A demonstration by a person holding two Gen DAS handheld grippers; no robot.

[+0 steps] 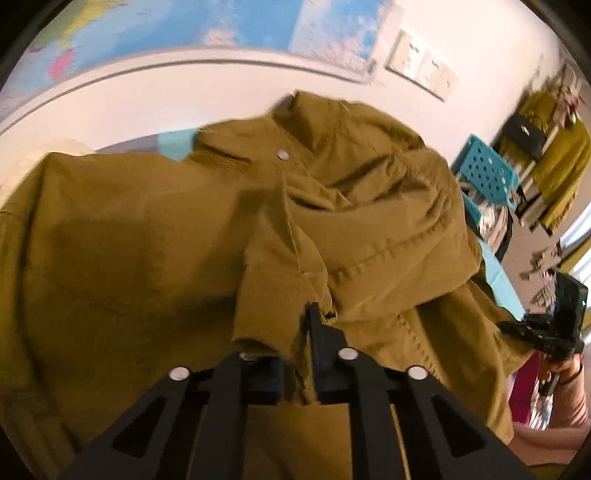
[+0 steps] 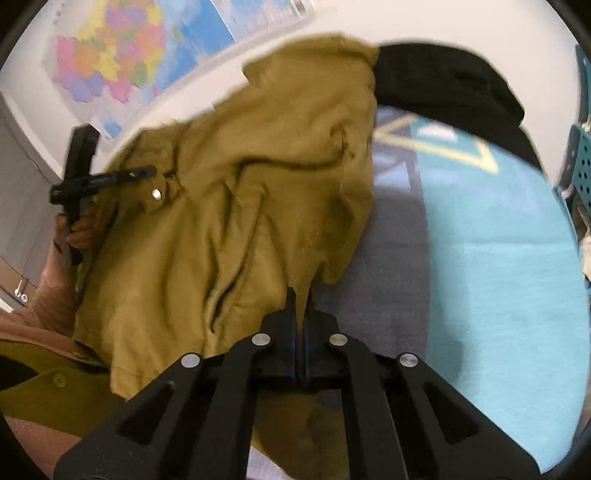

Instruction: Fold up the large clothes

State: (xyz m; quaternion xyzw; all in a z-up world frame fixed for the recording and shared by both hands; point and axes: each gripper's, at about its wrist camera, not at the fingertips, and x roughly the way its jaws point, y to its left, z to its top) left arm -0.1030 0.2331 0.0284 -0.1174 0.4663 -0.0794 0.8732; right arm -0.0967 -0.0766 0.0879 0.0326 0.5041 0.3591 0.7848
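A large olive-brown jacket (image 1: 147,240) with a silver snap lies bunched on the bed and fills most of both views. In the left wrist view my left gripper (image 1: 303,319) is shut on a folded edge of the jacket, and cloth covers its left finger. The right wrist view shows my right gripper (image 2: 300,294) shut on a hanging corner of the jacket (image 2: 240,221). Each gripper also shows in the other's view: the right gripper (image 1: 508,326) at the jacket's right edge, and the left gripper (image 2: 150,171) at its left edge near the snap.
The jacket rests on a turquoise and grey bedspread (image 2: 498,258). A black garment (image 2: 443,85) lies at its far end. A turquoise perforated crate (image 1: 484,170) and a rack of clothes (image 1: 554,155) stand to the right. A map (image 1: 166,26) hangs on the wall behind.
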